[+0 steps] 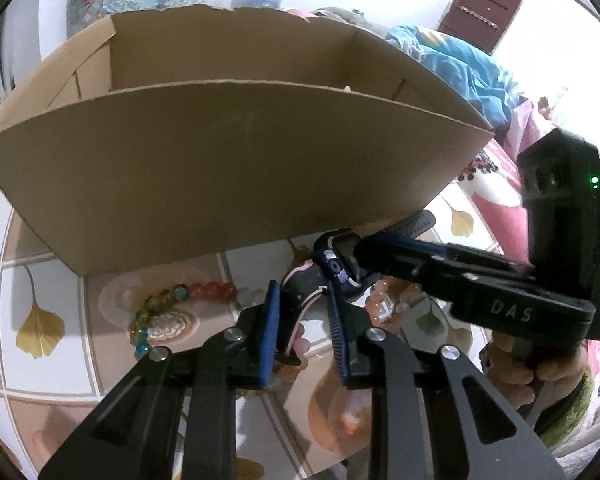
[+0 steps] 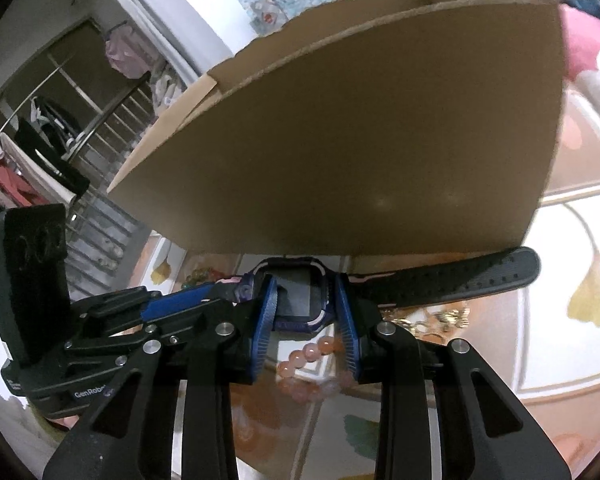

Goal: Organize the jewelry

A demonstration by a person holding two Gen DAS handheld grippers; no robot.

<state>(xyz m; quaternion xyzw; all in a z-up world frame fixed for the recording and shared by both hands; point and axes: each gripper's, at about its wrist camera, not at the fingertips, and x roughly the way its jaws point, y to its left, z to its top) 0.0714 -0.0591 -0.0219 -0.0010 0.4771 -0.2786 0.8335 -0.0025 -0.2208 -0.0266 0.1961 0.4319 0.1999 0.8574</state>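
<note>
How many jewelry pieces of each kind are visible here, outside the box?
Watch: 1
Bead bracelets: 2, one multicoloured, one peach
Gold chain: 1
Total: 4

Both wrist views look steeply down, close to the table [image 1: 40,280]. Left faces right, right faces left; both share the cardboard box [image 1: 236,160] and watch [image 2: 296,292].

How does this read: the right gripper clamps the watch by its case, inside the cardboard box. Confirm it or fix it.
One point is wrong: the watch is not inside the cardboard box but outside, in front of its near wall. The right wrist view shows this. The right gripper does clamp its case.
</note>
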